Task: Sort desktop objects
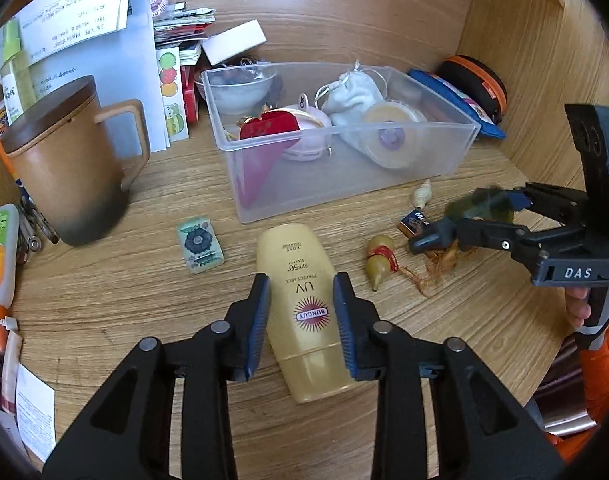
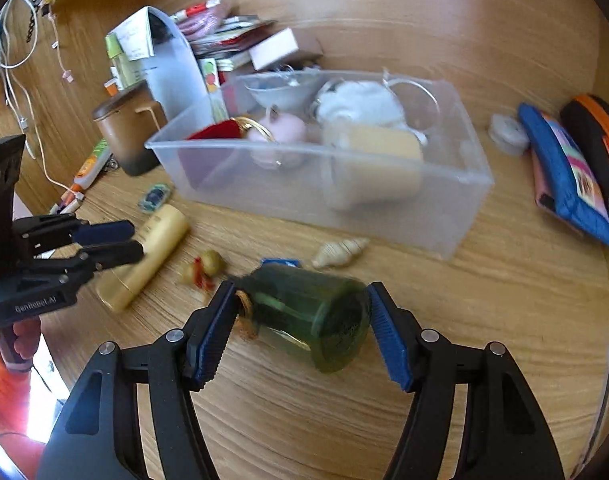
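Note:
My left gripper (image 1: pixel 302 320) straddles a yellow sunscreen bottle (image 1: pixel 304 312) lying on the wooden desk; its blue pads touch both sides, so it is shut on the bottle. It also shows in the right wrist view (image 2: pixel 120 246). My right gripper (image 2: pixel 300 330) holds a green glass jar (image 2: pixel 316 316) lying sideways between its pads; the jar is blurred. From the left wrist view, this gripper (image 1: pixel 456 224) is at the right with the jar (image 1: pixel 480 206). A clear plastic bin (image 1: pixel 384 178) with several small items stands behind.
A brown lidded mug (image 1: pixel 68 164) stands at left beside papers. A small gourd charm (image 1: pixel 380 258), a shell (image 1: pixel 422 194), a flower-print tile (image 1: pixel 200 244) and a small dark packet (image 1: pixel 414 222) lie on the desk. Blue and orange pouches (image 2: pixel 572 172) sit right of the bin.

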Demonstrator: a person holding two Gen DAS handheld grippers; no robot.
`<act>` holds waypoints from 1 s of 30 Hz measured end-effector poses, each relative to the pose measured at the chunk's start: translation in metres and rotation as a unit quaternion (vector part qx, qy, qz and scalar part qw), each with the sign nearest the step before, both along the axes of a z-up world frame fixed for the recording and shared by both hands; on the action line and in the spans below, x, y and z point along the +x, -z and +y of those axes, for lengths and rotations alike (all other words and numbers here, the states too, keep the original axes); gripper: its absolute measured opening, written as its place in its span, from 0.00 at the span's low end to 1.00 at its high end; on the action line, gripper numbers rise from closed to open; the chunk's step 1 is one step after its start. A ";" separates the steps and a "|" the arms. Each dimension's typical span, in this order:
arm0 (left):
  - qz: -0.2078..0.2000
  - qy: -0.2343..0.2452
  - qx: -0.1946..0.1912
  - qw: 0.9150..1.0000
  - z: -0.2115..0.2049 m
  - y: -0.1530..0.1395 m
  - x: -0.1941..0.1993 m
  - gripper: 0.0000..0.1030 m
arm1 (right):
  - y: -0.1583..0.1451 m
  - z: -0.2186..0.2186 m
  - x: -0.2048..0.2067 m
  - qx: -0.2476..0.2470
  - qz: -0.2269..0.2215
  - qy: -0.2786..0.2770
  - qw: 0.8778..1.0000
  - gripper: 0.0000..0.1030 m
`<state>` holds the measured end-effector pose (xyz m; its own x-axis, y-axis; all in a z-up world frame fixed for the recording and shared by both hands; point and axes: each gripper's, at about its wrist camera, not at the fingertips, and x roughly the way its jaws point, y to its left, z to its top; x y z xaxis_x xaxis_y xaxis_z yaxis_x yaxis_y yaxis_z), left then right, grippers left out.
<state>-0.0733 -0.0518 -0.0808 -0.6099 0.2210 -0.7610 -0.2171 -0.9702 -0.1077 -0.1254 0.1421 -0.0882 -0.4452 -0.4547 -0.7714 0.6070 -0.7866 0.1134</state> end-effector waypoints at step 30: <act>-0.005 0.001 -0.059 0.998 0.037 0.023 -0.020 0.46 | 0.021 0.028 -0.048 -0.028 -0.050 0.097 0.994 0.70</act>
<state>-0.0938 -0.0148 -0.1036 -0.6012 0.1305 -0.7884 -0.2186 -0.9758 0.0051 -0.1739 0.1698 -0.1094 -0.4515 -0.4115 -0.7917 0.4285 -0.8783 0.2121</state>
